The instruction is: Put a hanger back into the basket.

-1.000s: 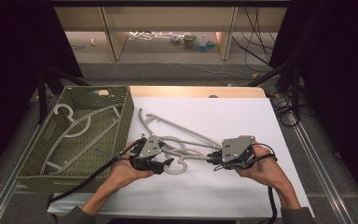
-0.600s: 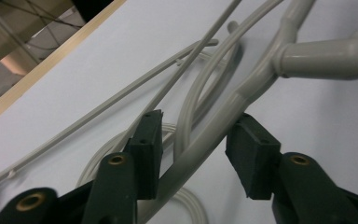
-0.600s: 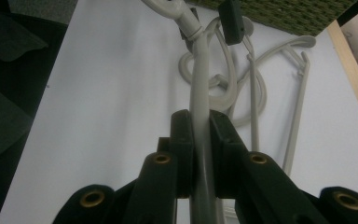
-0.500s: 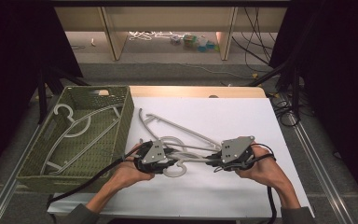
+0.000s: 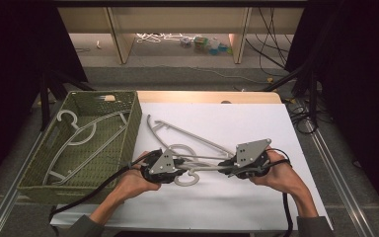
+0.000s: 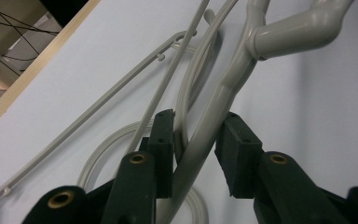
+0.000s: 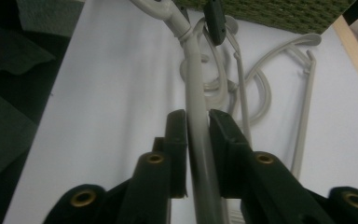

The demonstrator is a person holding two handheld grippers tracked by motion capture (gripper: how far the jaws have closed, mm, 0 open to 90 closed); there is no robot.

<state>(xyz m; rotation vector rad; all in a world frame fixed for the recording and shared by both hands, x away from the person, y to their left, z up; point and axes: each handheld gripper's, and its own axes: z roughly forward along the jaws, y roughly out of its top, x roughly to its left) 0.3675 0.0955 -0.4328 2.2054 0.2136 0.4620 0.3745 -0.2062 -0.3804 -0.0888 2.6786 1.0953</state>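
Note:
A grey plastic hanger [image 5: 205, 168] is stretched between my two grippers over the white table top [image 5: 276, 128]. My left gripper [image 5: 182, 169] has one arm of the hanger [image 6: 233, 79] near the hook's neck. Its jaws have just been closing, and the pads [image 6: 237, 151] now press on that arm. A thin loop of a second hanger also lies between them. My right gripper [image 5: 227, 167] is shut on the hanger's straight arm [image 7: 193, 70]. Its jaws have just been opening a little, but the pads [image 7: 177, 140] still touch the arm. The left gripper [image 6: 193, 135] and the right gripper [image 7: 198, 126] point toward each other.
A green woven basket [image 5: 133, 118] stands at the left with one grey hanger [image 5: 86, 131] inside. More grey hangers [image 5: 187, 133] lie tangled on the table behind the held one. Cables trail from both grippers toward the front edge. Shelving [image 5: 177, 29] stands beyond the table.
The left gripper has edged slightly right toward the hanger's hook. The right hand and the hanger pile look the same.

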